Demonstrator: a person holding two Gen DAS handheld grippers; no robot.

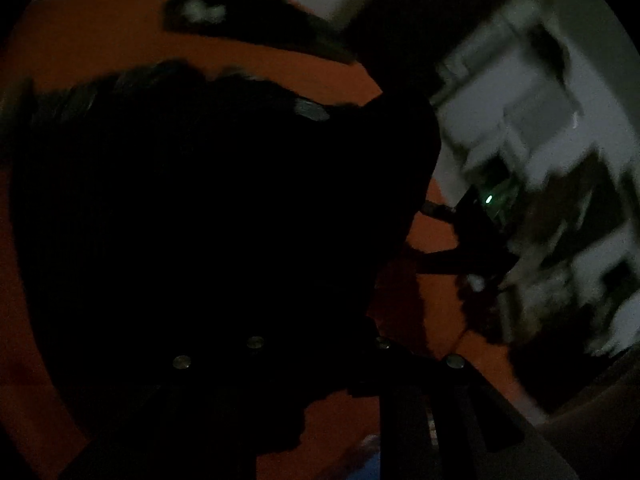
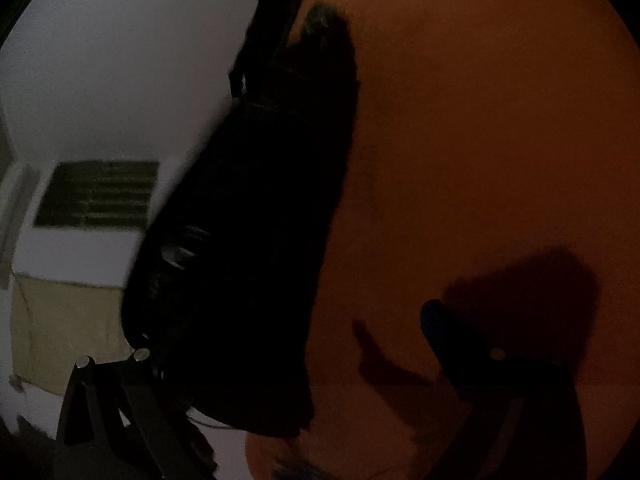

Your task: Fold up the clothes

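Clearly the dim light is the main hazard: the dark garment (image 1: pixel 208 216) is nearly black against the orange table (image 1: pixel 100 40), so edges are hard to judge. In the right wrist view it hangs lifted over the table's left edge. The right gripper (image 2: pixel 320 360) has fingers spread wide, one beside the cloth, so it may not hold. Whether the left gripper (image 1: pixel 312 360) is clamped I cannot tell; if not, the garment could slip off the table. Another dark piece (image 1: pixel 248 16) lies far.
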